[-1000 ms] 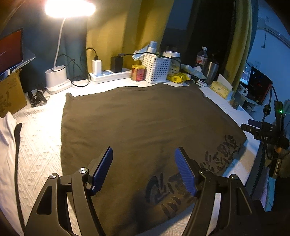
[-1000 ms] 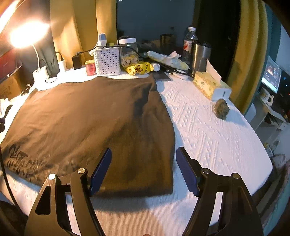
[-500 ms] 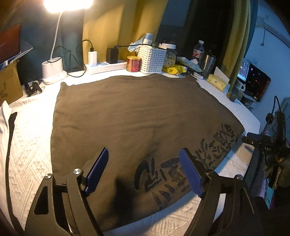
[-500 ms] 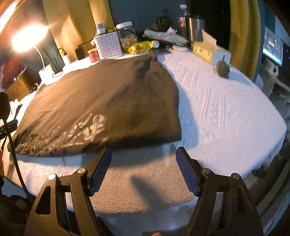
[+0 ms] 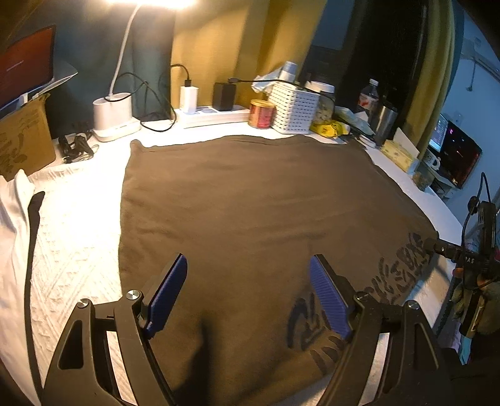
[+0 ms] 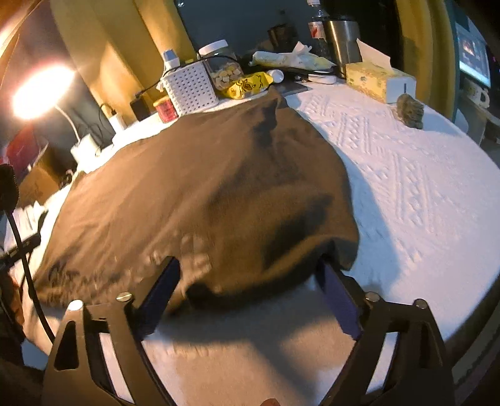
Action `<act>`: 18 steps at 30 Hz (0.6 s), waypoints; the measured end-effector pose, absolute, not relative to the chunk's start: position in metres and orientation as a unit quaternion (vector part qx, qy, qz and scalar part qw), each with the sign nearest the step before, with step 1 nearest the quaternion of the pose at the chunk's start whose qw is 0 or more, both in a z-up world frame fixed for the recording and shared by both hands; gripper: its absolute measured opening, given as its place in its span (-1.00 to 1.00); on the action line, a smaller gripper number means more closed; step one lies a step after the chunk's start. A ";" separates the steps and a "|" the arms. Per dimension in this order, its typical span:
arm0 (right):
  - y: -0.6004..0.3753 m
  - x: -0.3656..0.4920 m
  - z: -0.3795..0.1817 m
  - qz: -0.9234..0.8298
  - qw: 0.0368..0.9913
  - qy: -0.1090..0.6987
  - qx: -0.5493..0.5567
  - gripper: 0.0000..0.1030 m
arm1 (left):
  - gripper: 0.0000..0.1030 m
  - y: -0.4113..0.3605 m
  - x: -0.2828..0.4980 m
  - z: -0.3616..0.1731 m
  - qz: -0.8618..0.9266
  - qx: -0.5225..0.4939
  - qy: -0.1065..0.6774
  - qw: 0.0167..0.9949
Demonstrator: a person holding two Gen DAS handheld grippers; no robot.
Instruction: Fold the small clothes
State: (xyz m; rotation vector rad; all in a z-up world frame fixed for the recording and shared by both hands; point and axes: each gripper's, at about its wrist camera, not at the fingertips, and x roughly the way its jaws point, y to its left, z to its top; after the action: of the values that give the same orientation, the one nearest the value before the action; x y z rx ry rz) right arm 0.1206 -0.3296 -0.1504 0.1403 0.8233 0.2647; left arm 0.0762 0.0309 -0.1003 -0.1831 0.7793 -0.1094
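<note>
Both grippers hover over a brown garment (image 5: 250, 203) on the white cloth (image 6: 406, 175): left gripper (image 5: 248, 293) spread; right gripper (image 6: 250, 284) just opening wider, straddling the hem, pinching nothing.

Glaring lamp (image 5: 150, 2), perhaps motion-blurred cloth (image 6: 203, 193)

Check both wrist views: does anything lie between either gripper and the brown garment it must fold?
Nothing visible does. The left gripper hangs open over the brown garment, the right gripper open at its near edge. The white basket sits beyond the far edge.
</note>
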 end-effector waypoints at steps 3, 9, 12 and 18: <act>-0.326 0.135 -0.149 0.129 0.904 0.399 0.083 0.79 | 0.55 0.037 0.081 -0.100 -0.049 -0.091 0.381 0.919; -0.324 0.168 -0.145 0.126 0.901 0.396 0.121 0.79 | 0.55 0.051 0.092 -0.100 -0.044 -0.096 0.386 0.917; -0.321 0.186 -0.144 0.128 0.899 0.399 0.129 0.79 | 0.55 0.060 0.097 -0.101 -0.038 -0.099 0.388 0.916; -0.317 0.219 -0.142 0.141 0.897 0.400 0.124 0.77 | 0.55 0.076 0.108 -0.105 -0.024 -0.109 0.392 0.913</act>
State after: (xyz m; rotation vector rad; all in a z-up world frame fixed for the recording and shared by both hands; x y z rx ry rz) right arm 0.2187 -0.3167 -0.1423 0.2568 0.8286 0.2920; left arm 0.1078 0.0761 -0.1050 -0.2250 0.8068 -0.0491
